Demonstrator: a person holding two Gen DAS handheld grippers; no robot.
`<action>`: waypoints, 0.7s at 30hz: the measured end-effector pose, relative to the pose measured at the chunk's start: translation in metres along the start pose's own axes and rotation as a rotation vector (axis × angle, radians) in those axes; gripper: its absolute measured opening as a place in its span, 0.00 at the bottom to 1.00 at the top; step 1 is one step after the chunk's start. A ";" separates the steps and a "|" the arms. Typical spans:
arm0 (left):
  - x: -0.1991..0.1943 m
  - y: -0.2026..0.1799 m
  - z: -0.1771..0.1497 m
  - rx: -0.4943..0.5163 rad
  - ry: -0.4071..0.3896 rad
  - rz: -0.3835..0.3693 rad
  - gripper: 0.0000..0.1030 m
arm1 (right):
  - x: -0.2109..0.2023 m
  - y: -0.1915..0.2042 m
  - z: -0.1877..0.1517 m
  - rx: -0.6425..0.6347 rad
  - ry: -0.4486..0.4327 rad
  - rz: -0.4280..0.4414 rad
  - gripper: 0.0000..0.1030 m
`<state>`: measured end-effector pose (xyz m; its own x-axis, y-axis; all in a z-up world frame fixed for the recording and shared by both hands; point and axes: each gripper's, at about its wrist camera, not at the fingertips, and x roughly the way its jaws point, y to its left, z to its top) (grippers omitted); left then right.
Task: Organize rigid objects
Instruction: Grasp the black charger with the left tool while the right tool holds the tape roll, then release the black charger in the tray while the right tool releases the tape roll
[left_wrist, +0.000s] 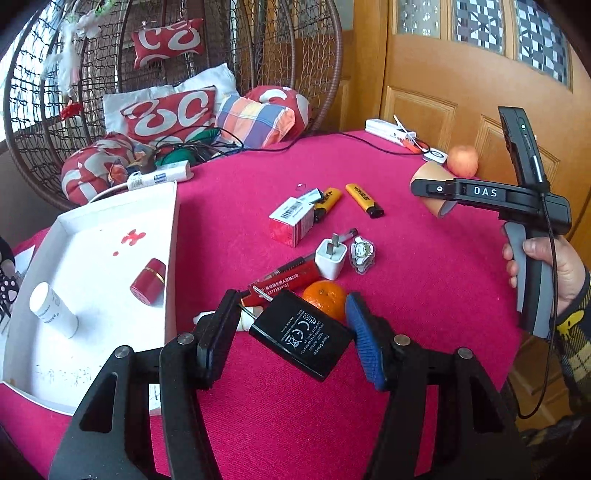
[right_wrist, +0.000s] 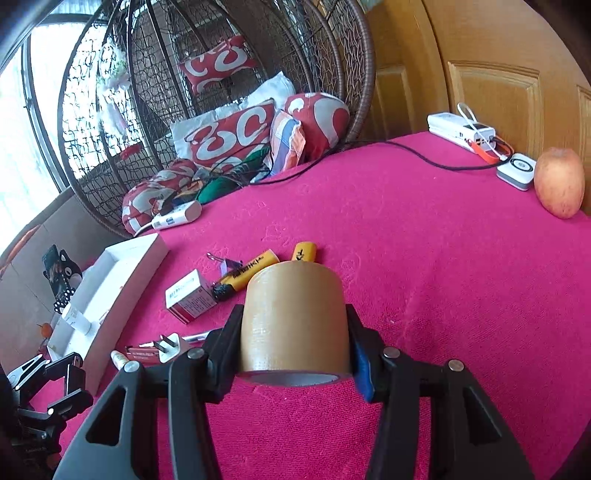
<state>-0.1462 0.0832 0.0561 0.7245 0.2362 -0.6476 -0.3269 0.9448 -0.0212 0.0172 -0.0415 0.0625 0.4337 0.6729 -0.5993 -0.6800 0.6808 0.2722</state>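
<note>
Black charger (left_wrist: 301, 334) is clamped in the left gripper (left_wrist: 291, 325); right gripper (right_wrist: 295, 341) clamps the tape roll (right_wrist: 295, 317).

Black charger (left_wrist: 301, 338): white print on its upper face reads "Travel Charger", with a CE mark, a crossed-out bin symbol and a house symbol; the finer lines are too small to read. Right gripper (left_wrist: 434, 197), side of its body: white letters "DAS". Red-and-white small box (left_wrist: 291, 221): a barcode label on its top face, digits not legible. Yellow lighters (left_wrist: 364, 200): black lettering, not legible. Red flat pack (left_wrist: 286, 278): lines of pale characters and a digit string, too blurred to read
</note>
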 end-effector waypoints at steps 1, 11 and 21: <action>-0.001 0.002 0.001 -0.004 -0.003 0.010 0.57 | -0.005 0.003 0.002 -0.004 -0.013 0.005 0.49; -0.013 0.019 -0.001 -0.057 -0.033 0.027 0.57 | -0.021 0.039 0.008 -0.079 -0.058 0.051 0.49; -0.030 0.047 -0.005 -0.129 -0.078 0.051 0.57 | -0.020 0.060 0.008 -0.126 -0.046 0.063 0.49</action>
<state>-0.1865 0.1193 0.0707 0.7483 0.3043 -0.5895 -0.4358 0.8954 -0.0911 -0.0280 -0.0116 0.0971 0.4125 0.7275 -0.5483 -0.7741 0.5972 0.2100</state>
